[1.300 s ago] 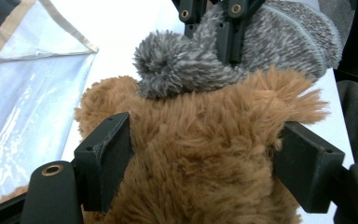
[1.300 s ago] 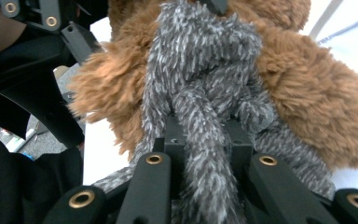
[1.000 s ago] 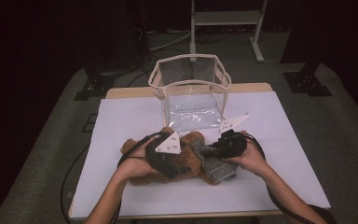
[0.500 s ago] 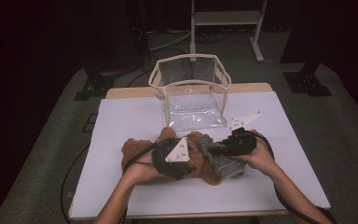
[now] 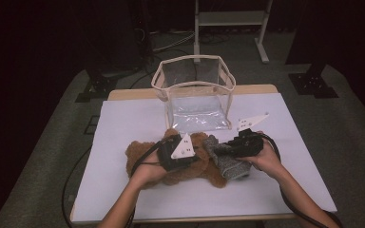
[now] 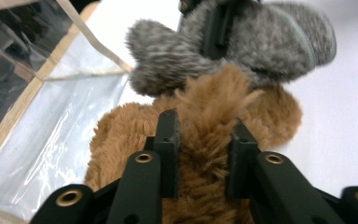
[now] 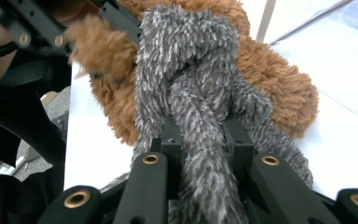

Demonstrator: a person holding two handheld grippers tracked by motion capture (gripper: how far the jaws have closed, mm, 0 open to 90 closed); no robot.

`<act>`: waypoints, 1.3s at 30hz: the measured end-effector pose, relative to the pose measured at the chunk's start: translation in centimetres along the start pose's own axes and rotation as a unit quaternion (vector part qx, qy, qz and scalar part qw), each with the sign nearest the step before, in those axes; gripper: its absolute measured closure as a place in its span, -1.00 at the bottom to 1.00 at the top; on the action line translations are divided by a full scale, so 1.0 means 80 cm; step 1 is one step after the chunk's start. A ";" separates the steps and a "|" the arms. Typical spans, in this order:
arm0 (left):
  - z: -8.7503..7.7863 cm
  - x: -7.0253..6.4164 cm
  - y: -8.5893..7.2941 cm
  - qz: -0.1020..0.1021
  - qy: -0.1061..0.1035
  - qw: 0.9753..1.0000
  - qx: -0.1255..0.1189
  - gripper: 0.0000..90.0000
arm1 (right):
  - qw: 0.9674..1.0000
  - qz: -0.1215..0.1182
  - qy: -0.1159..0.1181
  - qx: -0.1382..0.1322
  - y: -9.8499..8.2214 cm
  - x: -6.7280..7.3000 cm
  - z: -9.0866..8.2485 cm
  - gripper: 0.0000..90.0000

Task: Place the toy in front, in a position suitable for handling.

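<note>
Near edge of table (image 5: 123, 199): both grippers work side by side over a plush pile on the white top.
Bear (image 5: 142, 156): brown plush, lying near centre — its fur shows in both gripper views (image 6: 121, 135) (image 7: 279, 79).
Grey fabric (image 5: 228, 164): fuzzy piece lying against the bear's right side, touching it (image 6: 261, 42) (image 7: 186, 56).
Left gripper (image 5: 178, 154): jaws pressed onto a tuft of brown bear fur — clamped on it (image 6: 205, 144).
Right gripper (image 5: 230, 148): jaws closed on a fold of the grey fabric (image 7: 203, 149).
Bag (image 5: 195, 95): clear, beige-trimmed, standing open just beyond the bear, toward the far side (image 6: 37, 93).
Hands: left hand (image 5: 147, 171) and right hand (image 5: 266, 159) each hold a gripper.
</note>
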State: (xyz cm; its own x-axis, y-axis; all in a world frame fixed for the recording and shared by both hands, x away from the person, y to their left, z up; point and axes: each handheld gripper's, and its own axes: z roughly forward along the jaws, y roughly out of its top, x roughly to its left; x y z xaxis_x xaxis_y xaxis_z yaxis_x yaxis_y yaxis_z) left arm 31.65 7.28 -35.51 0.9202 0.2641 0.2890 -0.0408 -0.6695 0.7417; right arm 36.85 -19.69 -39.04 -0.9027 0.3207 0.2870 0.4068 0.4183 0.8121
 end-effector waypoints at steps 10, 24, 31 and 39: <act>-0.001 0.016 0.035 -0.048 -0.069 0.992 -0.096 0.62 | 1.000 -0.009 -0.007 -0.014 0.000 0.002 -0.052 0.64; 0.035 0.002 0.051 -0.035 -0.110 0.992 -0.059 0.26 | 1.000 0.008 0.001 -0.006 -0.033 0.002 -0.060 0.64; 0.039 0.000 0.050 -0.042 -0.120 0.991 -0.053 -0.07 | 1.000 0.008 0.001 -0.008 -0.034 0.002 -0.058 0.64; 0.039 -0.002 0.052 -0.015 -0.128 0.991 -0.034 0.16 | 1.000 0.006 0.001 -0.003 -0.034 0.002 -0.055 0.64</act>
State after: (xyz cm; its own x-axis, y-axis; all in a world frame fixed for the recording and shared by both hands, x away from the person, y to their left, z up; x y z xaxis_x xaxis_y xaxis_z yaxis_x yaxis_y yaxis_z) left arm 32.55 2.27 -34.38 0.9897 0.0922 0.1094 -0.0302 -0.6127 0.7897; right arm 35.02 -24.53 -38.97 -0.8979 0.3246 0.2974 0.4167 0.4090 0.8119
